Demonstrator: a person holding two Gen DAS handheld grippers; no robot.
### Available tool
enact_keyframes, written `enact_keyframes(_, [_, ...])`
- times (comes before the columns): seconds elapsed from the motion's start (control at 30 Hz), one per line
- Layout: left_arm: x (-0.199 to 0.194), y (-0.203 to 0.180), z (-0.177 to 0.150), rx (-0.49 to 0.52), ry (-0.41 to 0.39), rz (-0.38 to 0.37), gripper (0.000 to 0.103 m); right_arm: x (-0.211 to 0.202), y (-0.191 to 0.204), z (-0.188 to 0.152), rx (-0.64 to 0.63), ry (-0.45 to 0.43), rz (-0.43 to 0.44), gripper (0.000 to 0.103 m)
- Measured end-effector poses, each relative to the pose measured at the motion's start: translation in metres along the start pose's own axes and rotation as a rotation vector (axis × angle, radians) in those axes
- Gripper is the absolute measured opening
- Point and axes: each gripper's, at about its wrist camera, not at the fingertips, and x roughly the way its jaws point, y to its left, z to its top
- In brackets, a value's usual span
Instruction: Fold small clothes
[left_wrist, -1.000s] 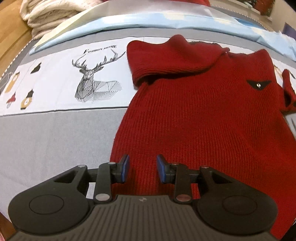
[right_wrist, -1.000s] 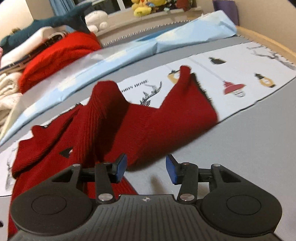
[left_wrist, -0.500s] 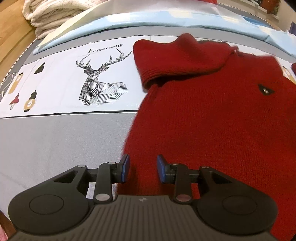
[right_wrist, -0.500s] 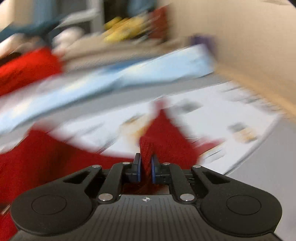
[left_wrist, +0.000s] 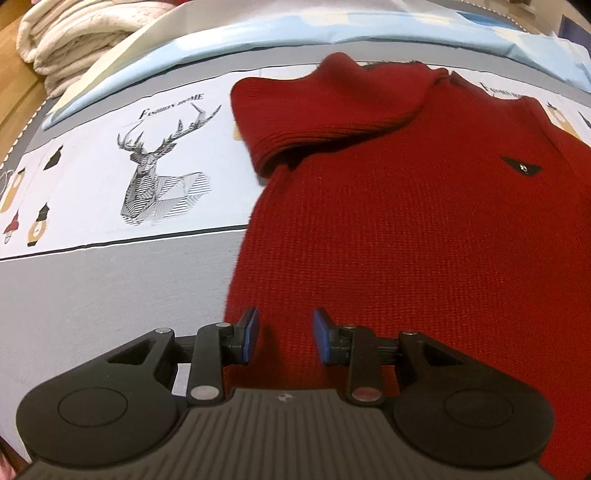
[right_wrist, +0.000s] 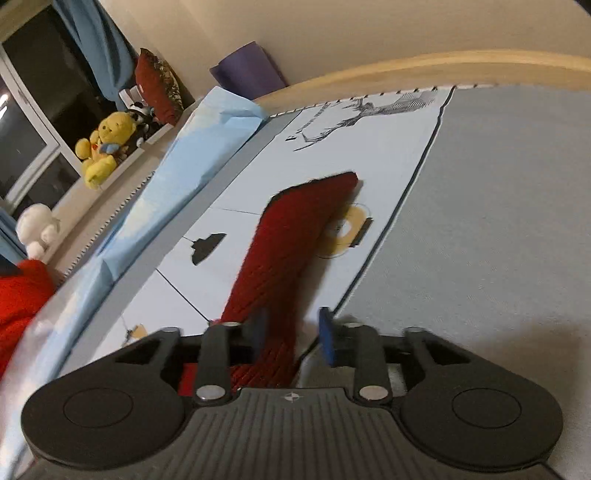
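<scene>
A small red knit sweater (left_wrist: 406, 221) lies flat on the grey and white bed sheet (left_wrist: 92, 288), its left sleeve (left_wrist: 325, 107) folded across the chest. My left gripper (left_wrist: 283, 336) is open and empty, low over the sweater's bottom left edge. In the right wrist view the other sleeve (right_wrist: 291, 243) lies stretched out straight on the sheet. My right gripper (right_wrist: 293, 336) is open, its jaws standing either side of the sleeve near its base.
Folded cream blankets (left_wrist: 70, 40) and a light blue cloth (left_wrist: 258, 33) lie at the bed's far side. A wooden bed frame (right_wrist: 443, 66), a yellow plush toy (right_wrist: 103, 144), a red garment (right_wrist: 22, 295) and a window ledge show in the right wrist view.
My right gripper, shut on the sleeve half a second ago, has pulled it out straight and opened. My left gripper has drifted slightly left along the sweater's hem, still open.
</scene>
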Motion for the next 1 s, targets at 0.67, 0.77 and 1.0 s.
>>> enact_keyframes(0.67, [0.005, -0.009, 0.001, -0.001, 0.016, -0.004, 0.036, 0.041, 0.025, -0.01, 0.003, 0.042, 0.092, 0.04])
enact_keyframes(0.77, [0.005, -0.009, 0.002, -0.008, 0.016, -0.004, 0.036, 0.047, 0.023, -0.007, 0.075, 0.074, 0.184, 0.013])
enact_keyframes(1.0, [0.004, -0.006, 0.004, -0.032, 0.009, -0.01, 0.036, -0.006, 0.029, -0.001, 0.006, -0.238, -0.026, 0.009])
